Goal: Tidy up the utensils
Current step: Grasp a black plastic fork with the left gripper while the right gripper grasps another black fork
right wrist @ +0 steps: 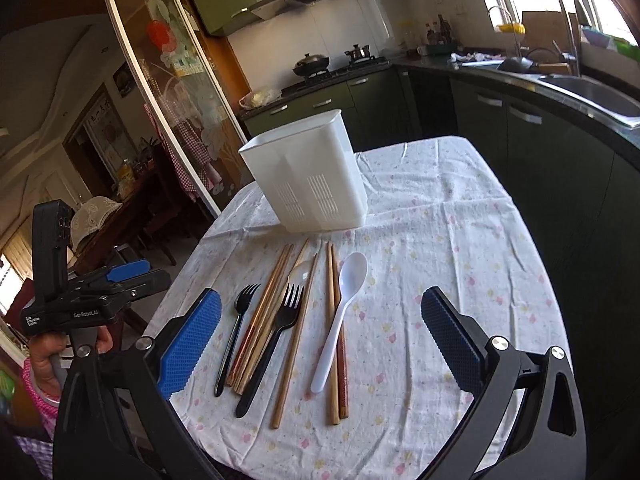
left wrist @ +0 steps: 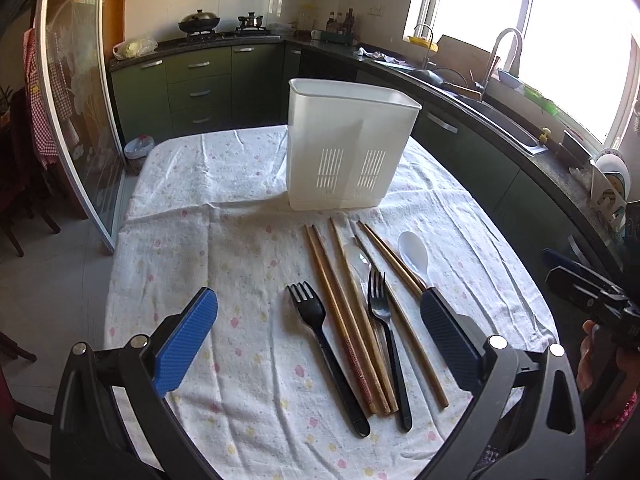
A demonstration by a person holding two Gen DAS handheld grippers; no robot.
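The left gripper (left wrist: 318,320) and right gripper (right wrist: 320,332) are both held spread wide above the near edge of the table (right wrist: 460,280), with nothing between their pads. In the left view, the handle of the white spoon (left wrist: 414,254) is hidden behind the left gripper's right finger (left wrist: 448,340), and a clear spoon (left wrist: 362,262) under the chopsticks (left wrist: 344,316) is hard to make out. The utensils are laid side by side in the middle of the cloth: two black forks (right wrist: 282,334), several chopsticks, and the spoons. The white holder (left wrist: 348,148) is stood upright just behind their tips; its inside cannot be seen. Bare cloth is left open to the right of the white spoon and to the left of the outer fork (left wrist: 320,344). The table's near edge is cut off by both gripper bodies. A hand (right wrist: 48,354) is seen at the frame edge.
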